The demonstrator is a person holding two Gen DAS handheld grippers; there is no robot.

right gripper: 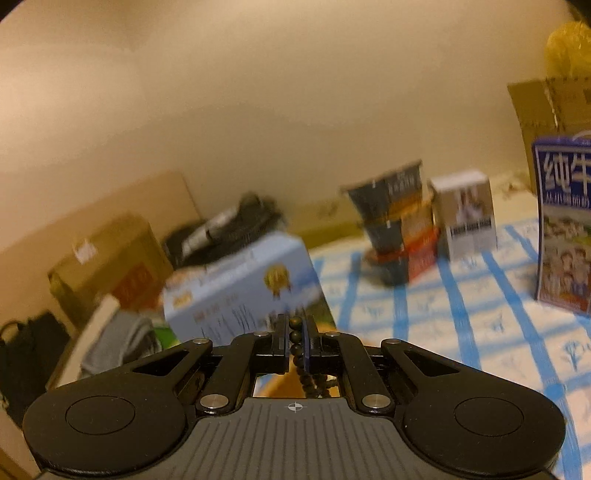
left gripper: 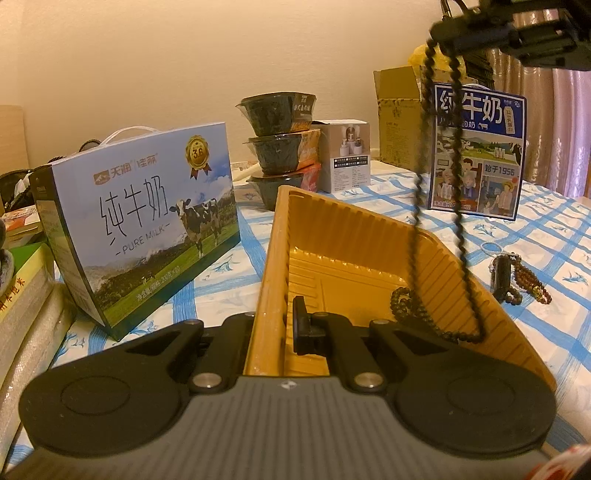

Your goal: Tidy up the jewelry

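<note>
Left gripper [left gripper: 275, 328] — fingers pinching the near left wall of the yellow tray [left gripper: 275, 266], one finger inside the tray, the other outside; tray tilted up off the blue-checked tablecloth [left gripper: 546, 236]

Right gripper [right gripper: 294, 334] — fingers pressed together on a dark bead necklace [right gripper: 294, 336], beads showing in the narrow gap between them; seen from the left wrist view it sits high at upper right [left gripper: 491, 27]

Dark bead necklace [left gripper: 460, 206] — hanging in a long loop from the right gripper, its lower end resting inside the yellow tray by the right wall, a coil of beads on the tray floor

Brown bead bracelet [left gripper: 532, 284] — on the cloth right of the tray, touching a small black cylinder [left gripper: 501, 275]

Other items: light-blue milk carton [left gripper: 144, 221] left of the tray; dark-blue milk carton [left gripper: 478, 155] behind it; stacked bowls [left gripper: 277, 144]; small white box [left gripper: 347, 155]; cardboard box [left gripper: 399, 118]
</note>
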